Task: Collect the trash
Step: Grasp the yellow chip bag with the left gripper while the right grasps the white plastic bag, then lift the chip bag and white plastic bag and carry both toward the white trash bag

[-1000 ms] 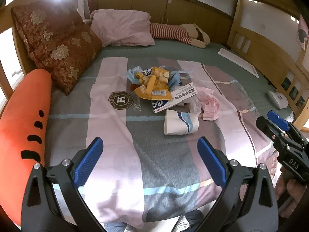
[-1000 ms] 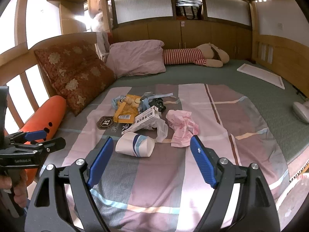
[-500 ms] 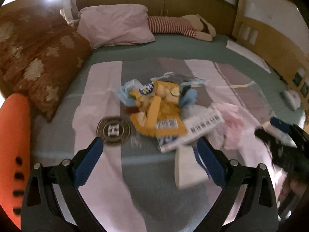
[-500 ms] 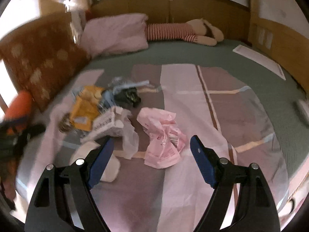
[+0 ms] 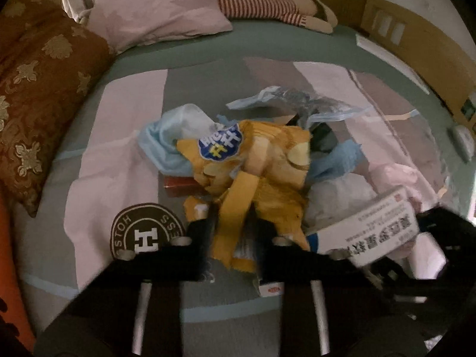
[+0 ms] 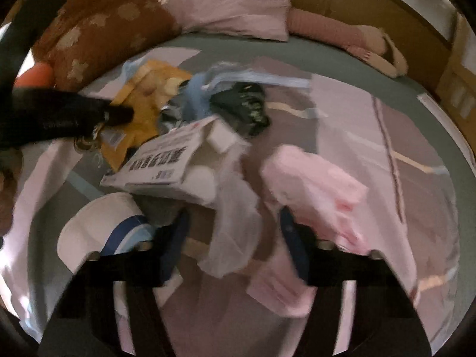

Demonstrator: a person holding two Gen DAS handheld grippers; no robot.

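The snack bag [image 5: 267, 178] is yellow with a blue badge. The cup [image 6: 98, 232] is white, blue-striped. A brown cushion [image 5: 38, 104] bears gold flowers.

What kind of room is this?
Most likely a bedroom. A bed with a wooden surround carries a pink pillow, a brown cushion and a striped soft toy; litter lies on the blanket.

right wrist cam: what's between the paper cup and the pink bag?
In the right wrist view, a clear plastic bag hangs between the paper cup and the pink bag, with the right gripper straddling it.
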